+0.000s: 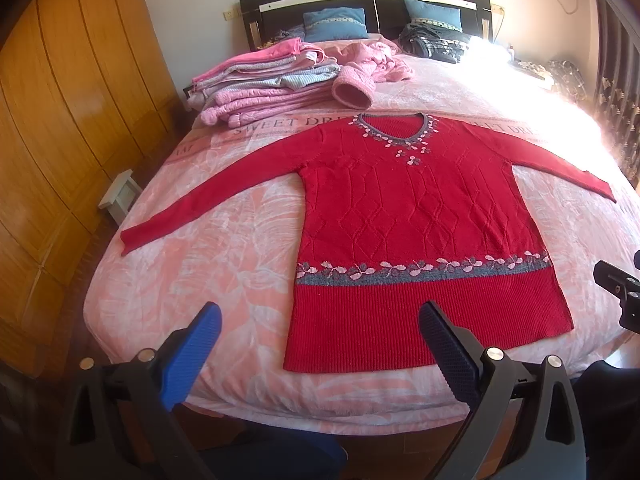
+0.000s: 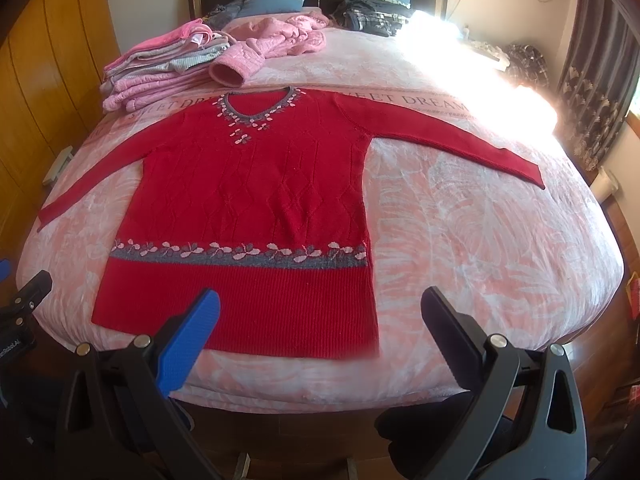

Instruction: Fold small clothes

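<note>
A red knitted sweater (image 1: 412,216) (image 2: 256,184) lies flat and face up on the bed, both sleeves spread out to the sides, hem toward me. It has a grey band with pink flowers above the hem and around the neckline. My left gripper (image 1: 320,314) hovers open above the bed's near edge, over the sweater's lower left corner, holding nothing. My right gripper (image 2: 320,300) is open too, above the hem's lower right corner, with nothing between its fingers. The right gripper's body shows at the right edge of the left wrist view.
The bed (image 1: 208,264) (image 2: 500,248) has a pink leaf-patterned cover. A stack of folded pink and grey clothes (image 1: 260,76) (image 2: 160,68) lies at the back left, a crumpled pink jacket (image 1: 372,64) (image 2: 280,40) beside it. Dark clothes (image 1: 432,42) and blue pillows sit at the headboard. Wooden wardrobe (image 1: 68,120) stands left.
</note>
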`<move>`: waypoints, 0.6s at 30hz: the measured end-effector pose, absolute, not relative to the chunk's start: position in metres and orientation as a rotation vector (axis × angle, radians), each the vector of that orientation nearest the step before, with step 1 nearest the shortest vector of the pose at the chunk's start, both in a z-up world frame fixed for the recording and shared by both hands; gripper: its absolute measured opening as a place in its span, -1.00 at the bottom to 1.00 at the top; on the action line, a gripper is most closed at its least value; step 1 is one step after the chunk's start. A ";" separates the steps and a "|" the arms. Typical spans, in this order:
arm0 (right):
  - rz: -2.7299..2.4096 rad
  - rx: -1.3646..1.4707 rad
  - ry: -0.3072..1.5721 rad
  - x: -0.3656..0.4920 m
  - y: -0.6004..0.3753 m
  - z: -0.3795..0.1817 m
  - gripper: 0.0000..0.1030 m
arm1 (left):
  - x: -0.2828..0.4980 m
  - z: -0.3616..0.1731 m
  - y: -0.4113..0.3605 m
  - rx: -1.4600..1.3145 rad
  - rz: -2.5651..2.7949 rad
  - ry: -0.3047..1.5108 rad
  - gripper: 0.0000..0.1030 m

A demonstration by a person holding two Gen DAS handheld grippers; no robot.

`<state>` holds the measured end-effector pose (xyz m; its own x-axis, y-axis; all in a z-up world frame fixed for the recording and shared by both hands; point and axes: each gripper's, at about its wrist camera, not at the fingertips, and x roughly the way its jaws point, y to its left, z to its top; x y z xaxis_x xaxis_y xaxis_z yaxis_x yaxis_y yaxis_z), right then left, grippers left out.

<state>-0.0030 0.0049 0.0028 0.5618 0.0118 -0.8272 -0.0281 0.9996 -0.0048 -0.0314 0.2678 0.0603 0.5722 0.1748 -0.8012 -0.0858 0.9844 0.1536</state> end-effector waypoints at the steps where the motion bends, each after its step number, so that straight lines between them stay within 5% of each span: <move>1: 0.024 -0.017 0.974 -0.003 0.005 0.003 0.94 | -0.031 0.060 0.268 0.101 0.153 0.949 0.93; 18: 0.027 -0.015 0.970 -0.004 0.004 0.005 0.94 | -0.032 0.059 0.270 0.098 0.156 0.952 0.93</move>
<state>-0.0037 0.0040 0.0045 0.5652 0.0163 -0.8248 -0.0300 0.9996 -0.0008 -0.0322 0.2696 0.0592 0.5704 0.1757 -0.8024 -0.0892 0.9843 0.1522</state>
